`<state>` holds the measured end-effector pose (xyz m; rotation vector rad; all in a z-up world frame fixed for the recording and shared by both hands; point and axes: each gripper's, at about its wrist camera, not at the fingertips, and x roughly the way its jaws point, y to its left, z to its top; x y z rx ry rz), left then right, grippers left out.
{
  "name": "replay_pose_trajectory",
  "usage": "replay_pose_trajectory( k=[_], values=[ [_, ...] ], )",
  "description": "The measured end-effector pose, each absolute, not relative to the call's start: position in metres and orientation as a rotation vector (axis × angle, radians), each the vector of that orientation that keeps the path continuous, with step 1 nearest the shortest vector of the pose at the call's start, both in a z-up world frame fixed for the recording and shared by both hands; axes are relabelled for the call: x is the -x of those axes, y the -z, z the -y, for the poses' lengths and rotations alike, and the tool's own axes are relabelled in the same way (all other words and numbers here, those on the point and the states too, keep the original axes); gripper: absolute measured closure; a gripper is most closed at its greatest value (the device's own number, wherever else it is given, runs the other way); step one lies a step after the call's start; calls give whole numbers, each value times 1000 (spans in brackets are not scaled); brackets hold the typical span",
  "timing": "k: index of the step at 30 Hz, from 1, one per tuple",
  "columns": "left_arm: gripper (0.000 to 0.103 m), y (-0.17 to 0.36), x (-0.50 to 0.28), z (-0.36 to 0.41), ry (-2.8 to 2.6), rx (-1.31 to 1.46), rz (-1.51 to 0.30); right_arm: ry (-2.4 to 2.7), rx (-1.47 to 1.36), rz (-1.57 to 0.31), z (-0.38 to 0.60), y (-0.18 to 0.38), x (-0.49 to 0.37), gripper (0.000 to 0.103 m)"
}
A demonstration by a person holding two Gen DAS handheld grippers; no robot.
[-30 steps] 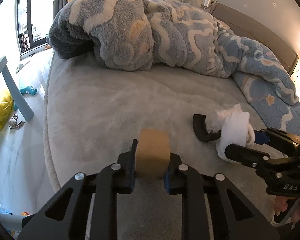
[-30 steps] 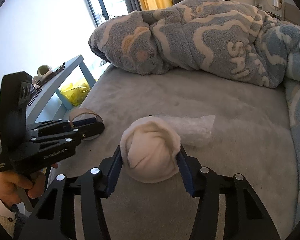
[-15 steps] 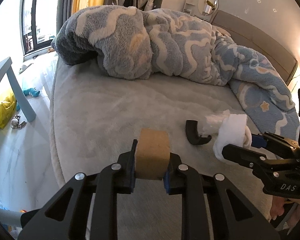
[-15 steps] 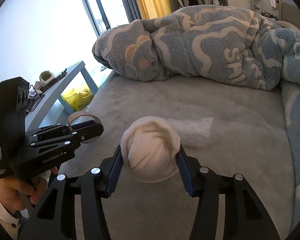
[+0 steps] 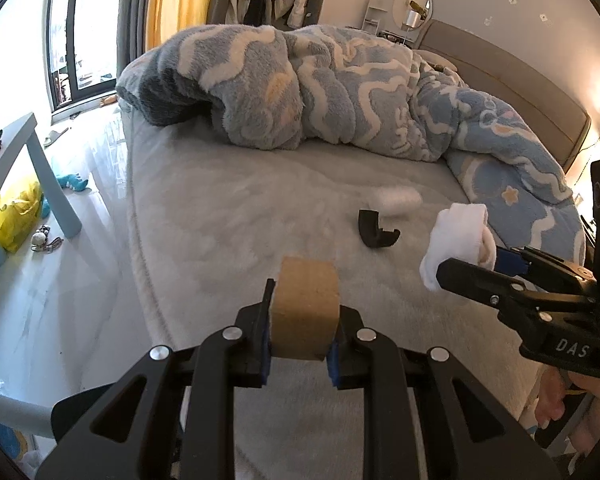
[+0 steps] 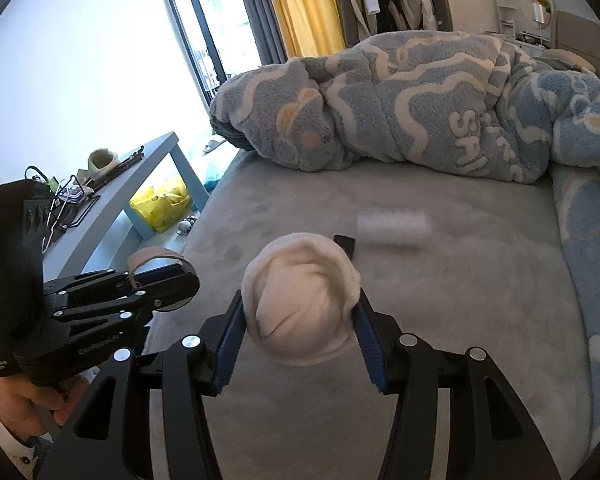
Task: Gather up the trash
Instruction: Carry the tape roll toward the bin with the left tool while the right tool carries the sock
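My left gripper [image 5: 300,320] is shut on a brown cardboard tape ring [image 5: 305,307], held above the grey bed [image 5: 228,216]. In the right wrist view that left gripper [image 6: 160,276] shows at the left with the cardboard ring [image 6: 150,258] in it. My right gripper [image 6: 300,312] is shut on a balled white sock [image 6: 300,296], also lifted off the bed; the white sock [image 5: 458,240] shows at the right of the left wrist view. On the bed lie a curved black plastic piece [image 5: 374,230] and a clear crumpled wrapper [image 5: 396,199].
A rumpled blue and white fleece blanket [image 5: 320,88] covers the far and right side of the bed. A light blue table [image 6: 140,184] stands at the left with a yellow bag [image 6: 162,204] under it. Small toys lie on the floor [image 5: 48,280].
Both grippers have pulled back and risen from the bed with their loads. The black piece and the wrapper now lie farther off on the bed.
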<state>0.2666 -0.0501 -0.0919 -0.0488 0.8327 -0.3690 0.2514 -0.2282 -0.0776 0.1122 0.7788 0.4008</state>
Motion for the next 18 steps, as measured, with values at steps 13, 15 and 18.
replay_pose_trajectory(
  k=[13,15,18],
  values=[
    [80,87,-228,15,333,25,-823,-418,-97,-778,197,80,-221,50],
    [80,87,-224,9,328,24,-823,-423,-95,-778,191,80,-216,50],
    [80,89,-217,-1,321,27,-828,-429,-77,-775,182,80,-210,50]
  ],
)
